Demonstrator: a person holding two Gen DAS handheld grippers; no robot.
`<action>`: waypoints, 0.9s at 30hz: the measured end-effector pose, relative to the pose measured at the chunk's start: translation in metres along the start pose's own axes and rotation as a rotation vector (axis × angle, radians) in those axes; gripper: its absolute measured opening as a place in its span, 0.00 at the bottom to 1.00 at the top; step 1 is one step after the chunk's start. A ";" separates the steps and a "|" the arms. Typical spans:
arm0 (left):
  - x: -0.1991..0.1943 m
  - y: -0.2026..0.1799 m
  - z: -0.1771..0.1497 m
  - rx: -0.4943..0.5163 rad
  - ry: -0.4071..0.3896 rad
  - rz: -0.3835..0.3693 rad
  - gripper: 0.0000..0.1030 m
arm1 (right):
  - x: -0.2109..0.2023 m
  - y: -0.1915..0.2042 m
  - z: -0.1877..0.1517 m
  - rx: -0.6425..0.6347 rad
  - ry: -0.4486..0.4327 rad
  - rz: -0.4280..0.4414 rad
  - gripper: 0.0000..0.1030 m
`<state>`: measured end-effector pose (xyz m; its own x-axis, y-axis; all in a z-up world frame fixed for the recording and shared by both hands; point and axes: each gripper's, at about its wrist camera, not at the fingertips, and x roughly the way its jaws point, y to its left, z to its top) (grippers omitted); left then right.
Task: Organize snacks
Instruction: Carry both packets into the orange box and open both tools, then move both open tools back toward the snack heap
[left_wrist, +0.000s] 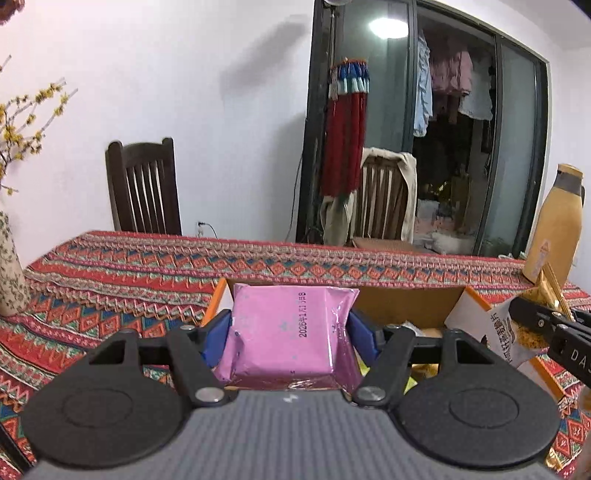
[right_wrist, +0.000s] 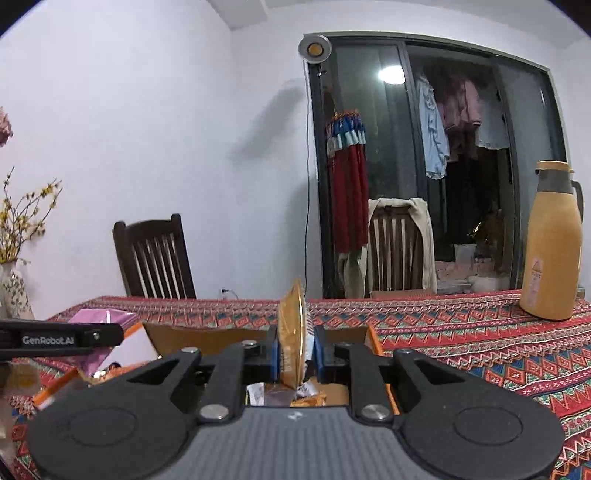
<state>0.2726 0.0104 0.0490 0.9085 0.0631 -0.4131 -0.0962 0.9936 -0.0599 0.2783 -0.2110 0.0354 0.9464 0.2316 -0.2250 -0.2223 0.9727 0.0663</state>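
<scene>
Left wrist view: the left gripper (left_wrist: 290, 328) clamps a glossy pink foil snack packet (left_wrist: 284, 325) by its sides above the open cardboard box (left_wrist: 402, 302), whose far wall sits at twelve o'clock. The right gripper (right_wrist: 295, 352) pinches a thin golden-orange foil snack bag (right_wrist: 291, 332) edge-on over the same box. Both look light, soft, crinkly and probably slippery, so holding across the flat body should serve better than the sealed ends.

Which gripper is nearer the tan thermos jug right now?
Right. The right gripper, shut on a gold snack packet, sits just left of the thermos jug; the left gripper, holding the pink packet, is farther left.
</scene>
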 end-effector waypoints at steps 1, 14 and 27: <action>0.002 0.000 -0.001 -0.001 0.008 0.001 0.66 | 0.001 0.002 -0.002 -0.006 0.005 0.000 0.17; -0.010 0.008 -0.004 -0.057 -0.079 0.019 1.00 | -0.003 0.003 -0.007 0.003 0.009 -0.012 0.68; -0.017 0.007 -0.006 -0.061 -0.108 0.008 1.00 | -0.017 0.000 -0.009 0.035 -0.048 -0.047 1.00</action>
<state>0.2541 0.0154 0.0508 0.9458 0.0843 -0.3135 -0.1254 0.9856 -0.1132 0.2603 -0.2147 0.0304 0.9659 0.1841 -0.1819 -0.1699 0.9812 0.0912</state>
